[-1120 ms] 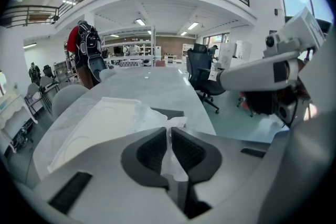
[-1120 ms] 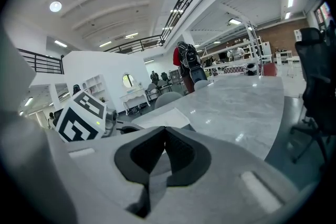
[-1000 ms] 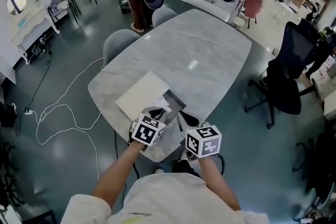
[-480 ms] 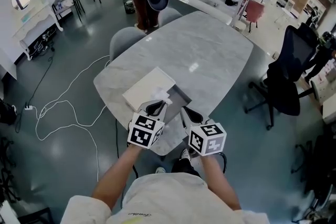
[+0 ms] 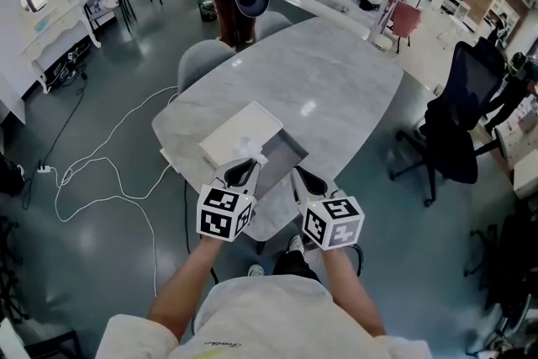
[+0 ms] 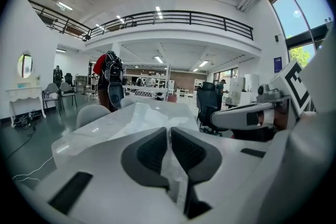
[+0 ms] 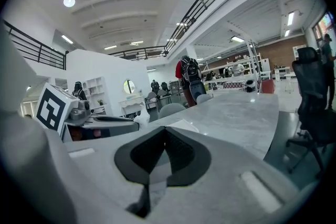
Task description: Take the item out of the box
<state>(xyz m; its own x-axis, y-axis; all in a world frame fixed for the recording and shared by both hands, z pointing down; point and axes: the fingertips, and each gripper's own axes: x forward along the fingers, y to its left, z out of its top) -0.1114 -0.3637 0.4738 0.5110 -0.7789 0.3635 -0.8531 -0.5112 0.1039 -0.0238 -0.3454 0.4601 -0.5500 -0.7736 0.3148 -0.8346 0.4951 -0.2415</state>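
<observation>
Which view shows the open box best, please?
The head view: it looks down on the box, grey and open beside its white lid. Both gripper views skim the table, their own bodies hiding the box; the left claw pinches a white item.

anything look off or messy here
Nothing spilled or broken. The box lies open near the edge of the table, white lid beside it; crumpled white wrapping sticks up from it, pinched in the left gripper.
</observation>
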